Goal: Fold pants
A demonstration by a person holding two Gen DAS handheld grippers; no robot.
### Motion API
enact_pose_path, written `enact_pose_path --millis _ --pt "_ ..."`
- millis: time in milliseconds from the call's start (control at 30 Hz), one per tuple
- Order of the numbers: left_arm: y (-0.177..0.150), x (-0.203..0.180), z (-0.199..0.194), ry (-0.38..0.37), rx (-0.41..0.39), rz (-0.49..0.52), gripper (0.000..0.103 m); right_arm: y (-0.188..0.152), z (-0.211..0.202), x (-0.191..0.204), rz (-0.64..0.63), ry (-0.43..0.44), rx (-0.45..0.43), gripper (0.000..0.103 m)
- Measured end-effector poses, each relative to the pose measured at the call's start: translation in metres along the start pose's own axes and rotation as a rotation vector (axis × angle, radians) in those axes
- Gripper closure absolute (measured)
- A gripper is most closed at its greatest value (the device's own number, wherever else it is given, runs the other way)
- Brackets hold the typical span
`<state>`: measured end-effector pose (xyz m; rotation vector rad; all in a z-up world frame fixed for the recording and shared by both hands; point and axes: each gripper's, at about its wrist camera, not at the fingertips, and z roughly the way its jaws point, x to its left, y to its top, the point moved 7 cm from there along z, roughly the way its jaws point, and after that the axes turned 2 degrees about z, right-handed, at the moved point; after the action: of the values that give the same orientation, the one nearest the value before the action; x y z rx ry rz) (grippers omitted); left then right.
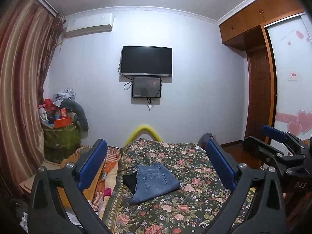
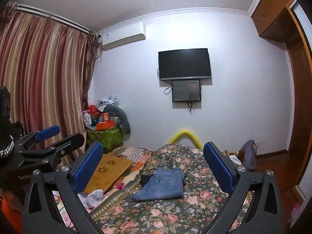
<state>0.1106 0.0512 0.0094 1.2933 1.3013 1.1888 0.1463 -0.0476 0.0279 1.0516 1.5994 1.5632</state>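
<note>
Blue jeans (image 1: 155, 183) lie folded into a compact stack on the floral bedspread (image 1: 187, 210), with a black garment (image 1: 129, 181) under their left side. They also show in the right wrist view (image 2: 162, 185). My left gripper (image 1: 156, 161) is open and empty, held above and short of the jeans. My right gripper (image 2: 153, 163) is open and empty, also raised short of them. The right gripper shows at the right edge of the left wrist view (image 1: 276, 142); the left gripper shows at the left of the right wrist view (image 2: 52, 136).
A wooden board (image 2: 109, 171) and crumpled white cloth (image 2: 93, 197) lie left of the bedspread. A yellow curved bed rail (image 1: 144, 131) stands at the far end. A cluttered green bin (image 1: 60, 136) is by the curtain. A wardrobe (image 1: 259, 89) is on the right.
</note>
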Motion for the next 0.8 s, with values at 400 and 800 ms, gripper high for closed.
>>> enact_pose_path --millis 400,800 --pt "-0.009 0.004 0.005 -0.006 0.025 -0.024 0.0 -0.009 -0.006 -0.006 0.028 -0.013 0.012 0.0" --pt "-0.011 0.0 0.008 -0.004 0.038 -0.026 0.0 -0.01 -0.007 -0.008 0.035 -0.017 0.031 0.0"
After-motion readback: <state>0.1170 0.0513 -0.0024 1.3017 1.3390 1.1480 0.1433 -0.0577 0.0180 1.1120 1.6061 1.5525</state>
